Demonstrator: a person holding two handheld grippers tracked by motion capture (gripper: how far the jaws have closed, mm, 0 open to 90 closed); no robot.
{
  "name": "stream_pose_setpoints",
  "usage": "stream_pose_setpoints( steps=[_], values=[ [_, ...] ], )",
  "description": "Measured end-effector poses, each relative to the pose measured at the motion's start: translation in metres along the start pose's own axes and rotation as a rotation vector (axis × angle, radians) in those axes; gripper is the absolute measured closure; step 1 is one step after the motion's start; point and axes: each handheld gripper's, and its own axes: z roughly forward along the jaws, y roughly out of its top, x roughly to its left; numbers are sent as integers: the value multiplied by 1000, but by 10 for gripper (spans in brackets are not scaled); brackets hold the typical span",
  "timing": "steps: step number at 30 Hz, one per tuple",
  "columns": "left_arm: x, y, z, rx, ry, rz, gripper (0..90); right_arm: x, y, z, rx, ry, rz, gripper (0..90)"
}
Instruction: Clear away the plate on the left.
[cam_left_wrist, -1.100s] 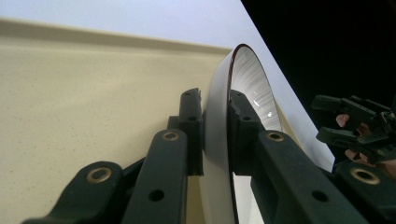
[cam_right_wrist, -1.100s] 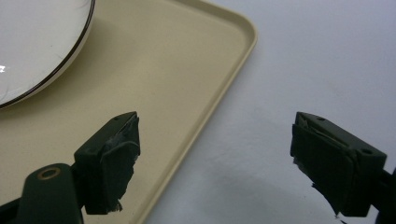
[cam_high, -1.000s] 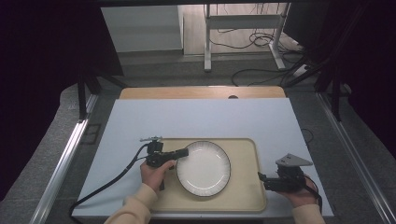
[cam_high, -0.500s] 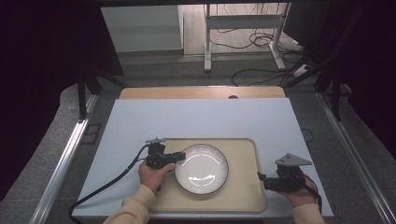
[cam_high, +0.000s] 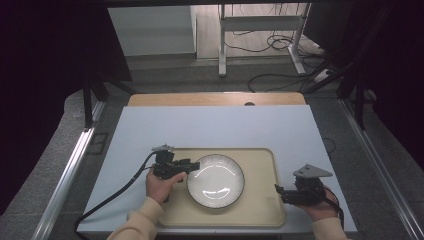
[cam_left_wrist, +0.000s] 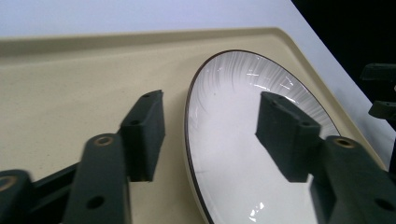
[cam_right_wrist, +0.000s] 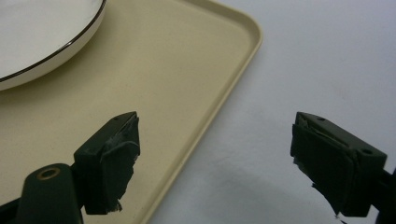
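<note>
A white plate (cam_high: 216, 181) with a thin dark rim lies on a beige tray (cam_high: 260, 162) at the table's near side. My left gripper (cam_high: 188, 165) sits at the plate's left edge. Its jaws have just been opening and now stand apart. In the left gripper view, the left gripper (cam_left_wrist: 215, 121) straddles the rim of the plate (cam_left_wrist: 243, 154) over the tray (cam_left_wrist: 70, 79) without pressing on it. My right gripper (cam_high: 279, 192) is open at the tray's right edge. In the right gripper view, the right gripper (cam_right_wrist: 215, 140) spans the tray's edge (cam_right_wrist: 210, 116) with nothing gripped, and the plate (cam_right_wrist: 37, 32) lies at the top left.
The tray rests on a white tabletop (cam_high: 215, 127) with a wooden strip (cam_high: 215, 99) along its far edge. A black cable (cam_high: 115, 196) trails from the left gripper off the near left. Metal rails run down both sides, and table legs and cords lie on the floor beyond.
The left gripper's jaws have parted from the plate's left rim, and the plate has settled flat on the tray. The right gripper has kept still.
</note>
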Motion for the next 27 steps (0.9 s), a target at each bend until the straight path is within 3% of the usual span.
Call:
stream_pose_setpoints(
  steps=[5,10,14,22,27],
  values=[
    [-5,5,-8,25,32,38,303,1,0,0,0,7,-10,163],
    [-8,8,-18,9,55,63,252,0,0,-1,-6,7,-2,163],
    [-13,8,-31,9,101,112,235,1,-3,-4,-8,11,-6,162],
    [-28,1,-55,-13,121,171,244,-1,-6,-8,-14,14,1,162],
    [-30,-6,-70,-23,157,184,247,1,-7,-11,-20,18,-9,162]
  ],
)
